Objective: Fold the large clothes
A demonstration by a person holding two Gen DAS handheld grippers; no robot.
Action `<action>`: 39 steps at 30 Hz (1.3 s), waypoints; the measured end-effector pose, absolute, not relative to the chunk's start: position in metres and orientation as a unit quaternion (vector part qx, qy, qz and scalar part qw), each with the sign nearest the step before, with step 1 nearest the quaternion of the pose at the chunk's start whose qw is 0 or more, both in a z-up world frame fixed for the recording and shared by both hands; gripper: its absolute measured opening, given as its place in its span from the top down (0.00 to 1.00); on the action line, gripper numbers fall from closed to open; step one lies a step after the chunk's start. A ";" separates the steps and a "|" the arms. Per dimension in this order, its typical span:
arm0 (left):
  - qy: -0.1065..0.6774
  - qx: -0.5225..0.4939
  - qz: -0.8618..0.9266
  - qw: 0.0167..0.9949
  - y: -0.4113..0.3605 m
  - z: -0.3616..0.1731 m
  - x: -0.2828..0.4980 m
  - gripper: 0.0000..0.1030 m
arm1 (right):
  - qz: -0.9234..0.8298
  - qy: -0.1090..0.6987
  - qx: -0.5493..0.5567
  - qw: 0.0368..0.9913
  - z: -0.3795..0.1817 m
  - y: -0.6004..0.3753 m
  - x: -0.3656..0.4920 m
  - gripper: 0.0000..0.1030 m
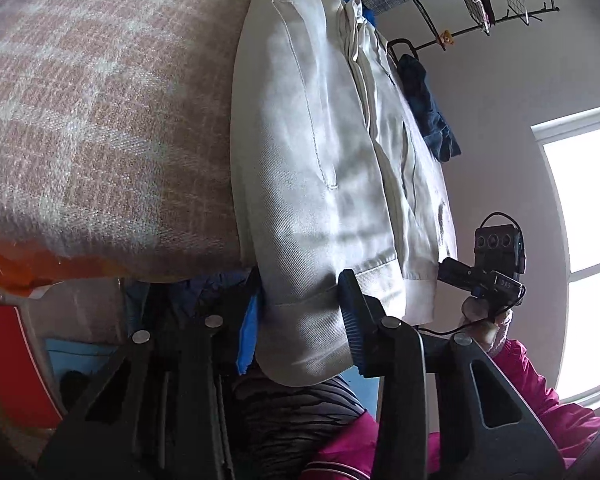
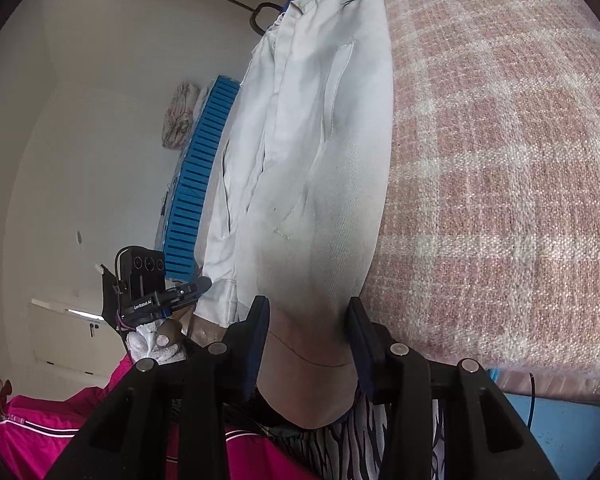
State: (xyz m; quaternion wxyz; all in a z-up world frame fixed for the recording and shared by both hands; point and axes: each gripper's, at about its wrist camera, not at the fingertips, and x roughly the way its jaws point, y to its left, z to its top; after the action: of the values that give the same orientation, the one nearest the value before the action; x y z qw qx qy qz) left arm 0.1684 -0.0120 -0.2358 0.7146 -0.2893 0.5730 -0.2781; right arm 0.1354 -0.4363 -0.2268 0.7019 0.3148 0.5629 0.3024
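My left tongs (image 1: 300, 320) are closed on one hem corner of the white trousers (image 1: 324, 152); my right tongs (image 2: 306, 344) are clamped on the other corner. The garment's long axis runs straight away from both, stretched across the pink checked blanket (image 2: 500, 180) on the bed. Both arms sit equally near. I judge the hem goes forward next, with nothing blocking; a blue crate (image 2: 204, 168) stands aside.

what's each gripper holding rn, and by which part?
Both hold the white jacket. Left gripper has its jaws around one bottom hem corner; right gripper grips the other hem corner. Jacket lies on the pink plaid blanket.
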 end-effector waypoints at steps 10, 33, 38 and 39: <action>0.586 -0.273 -0.264 0.716 -0.020 -0.238 0.174 0.76 | 0.292 0.569 0.272 0.720 -0.220 -0.409 0.143 0.78; 0.493 -0.250 -0.290 0.781 -0.033 -0.127 0.268 0.89 | 0.286 0.442 0.351 0.774 -0.145 -0.426 0.230 0.91; 0.497 -0.264 -0.275 0.779 -0.040 -0.139 0.309 0.89 | 0.250 0.470 0.319 0.784 -0.155 -0.429 0.262 0.92; 0.500 -0.270 -0.271 0.777 -0.041 -0.142 0.316 0.89 | 0.245 0.476 0.318 0.782 -0.158 -0.430 0.269 0.92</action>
State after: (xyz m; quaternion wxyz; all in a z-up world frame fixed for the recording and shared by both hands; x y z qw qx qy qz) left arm 0.3165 -0.0405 -0.1421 0.7768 -0.2696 0.5001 -0.2715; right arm 0.2692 -0.4297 -0.1579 0.7824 0.3184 0.4757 0.2453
